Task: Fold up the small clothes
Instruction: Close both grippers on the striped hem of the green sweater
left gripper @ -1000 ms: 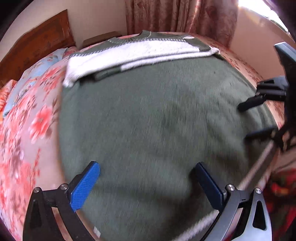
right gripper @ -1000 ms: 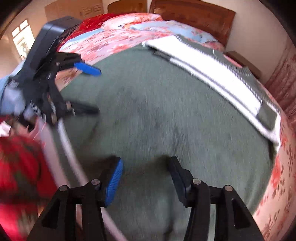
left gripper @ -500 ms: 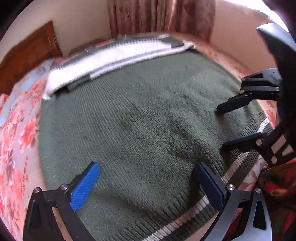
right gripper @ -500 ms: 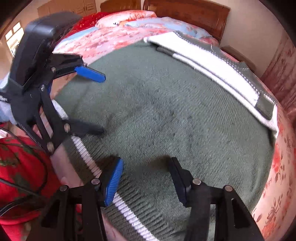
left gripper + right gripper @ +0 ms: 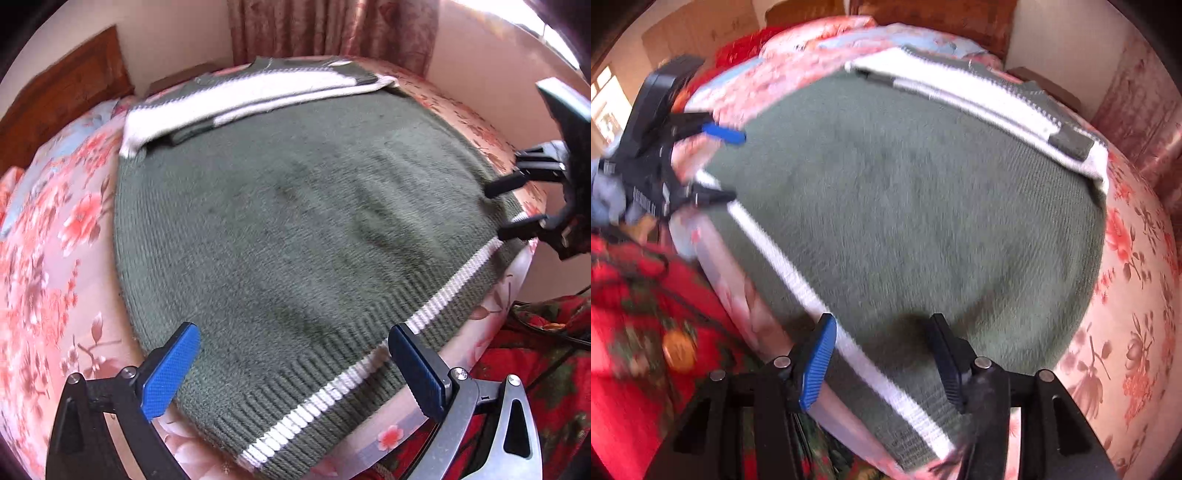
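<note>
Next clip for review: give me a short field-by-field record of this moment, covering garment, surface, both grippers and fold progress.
garment: dark green knitted sweater with a white stripe near its ribbed hem, lying flat
far end: white and green part folded over on top of the body
surface: pink floral bedsheet
left gripper: open, fingers either side of the hem, nothing held
right gripper: open, over the hem stripe at the other corner, nothing held
fold progress: hem not yet lifted
background: wooden headboard, patterned curtain
</note>
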A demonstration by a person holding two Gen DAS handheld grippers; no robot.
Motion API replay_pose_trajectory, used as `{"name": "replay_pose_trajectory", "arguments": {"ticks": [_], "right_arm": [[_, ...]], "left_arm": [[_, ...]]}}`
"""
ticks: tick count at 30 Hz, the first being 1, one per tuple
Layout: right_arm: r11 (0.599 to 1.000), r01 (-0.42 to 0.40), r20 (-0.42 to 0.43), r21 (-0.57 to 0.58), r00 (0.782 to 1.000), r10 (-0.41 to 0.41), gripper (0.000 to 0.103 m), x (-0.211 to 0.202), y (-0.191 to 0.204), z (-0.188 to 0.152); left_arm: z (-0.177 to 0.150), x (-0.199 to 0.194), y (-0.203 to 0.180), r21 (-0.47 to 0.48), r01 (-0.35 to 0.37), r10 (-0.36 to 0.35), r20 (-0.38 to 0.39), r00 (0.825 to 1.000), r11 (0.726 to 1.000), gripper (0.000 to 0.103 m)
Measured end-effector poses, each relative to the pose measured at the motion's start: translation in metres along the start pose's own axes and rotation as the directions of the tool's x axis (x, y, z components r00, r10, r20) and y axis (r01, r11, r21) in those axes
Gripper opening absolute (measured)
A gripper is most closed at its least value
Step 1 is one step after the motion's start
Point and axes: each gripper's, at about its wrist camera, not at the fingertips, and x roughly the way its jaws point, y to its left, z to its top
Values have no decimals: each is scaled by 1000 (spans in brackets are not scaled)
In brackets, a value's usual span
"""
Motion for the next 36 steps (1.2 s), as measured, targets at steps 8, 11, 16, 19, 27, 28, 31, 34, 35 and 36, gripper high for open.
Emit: {"name": "replay_pose_trajectory", "arguments": {"ticks": [8, 11, 16, 19, 27, 28, 31, 34, 35, 36], "right_arm": [[1000, 14, 42, 1, 999, -14, 53, -4, -11, -24], [999, 24, 15, 47, 1000, -24, 51, -17, -21, -39], [956, -16, 21, 294, 1000, 10, 49, -48, -50, -84], [893, -98, 61, 440, 995, 79, 49, -47, -69, -97], [891, -132, 75, 435, 991, 110, 39, -39, -57, -96], [887, -129, 76, 443, 991, 106, 37, -39, -59, -97], [877, -136, 81, 462, 991, 111, 33, -43, -65, -105], [878, -135, 77, 460, 991, 112, 33, -42, -65, -106], [878, -136, 79, 460, 991, 112, 33, -41, -66, -105], [877, -137, 85, 460, 990, 110, 33, -39, -66, -102]], "left_arm": [[-21, -3, 20, -66, -4, 3, -11, 1000, 998, 103], [-29, -15, 19, -58, -36, 35, -19, 999, 998, 103], [-56, -40, 64, -301, 30, -20, 37, 999, 953, 103], [-62, -46, 85, -428, 135, -108, 88, 990, 893, 103], [-66, -36, 75, -456, 190, -171, 82, 982, 870, 103], [-66, -35, 74, -453, 194, -177, 79, 981, 870, 103], [-67, -35, 70, -442, 207, -198, 67, 978, 873, 103], [-63, -32, 66, -433, 208, -205, 54, 977, 877, 103], [-60, -31, 65, -435, 230, -225, 63, 972, 871, 103], [-55, -28, 63, -437, 246, -241, 66, 968, 865, 103]]}}
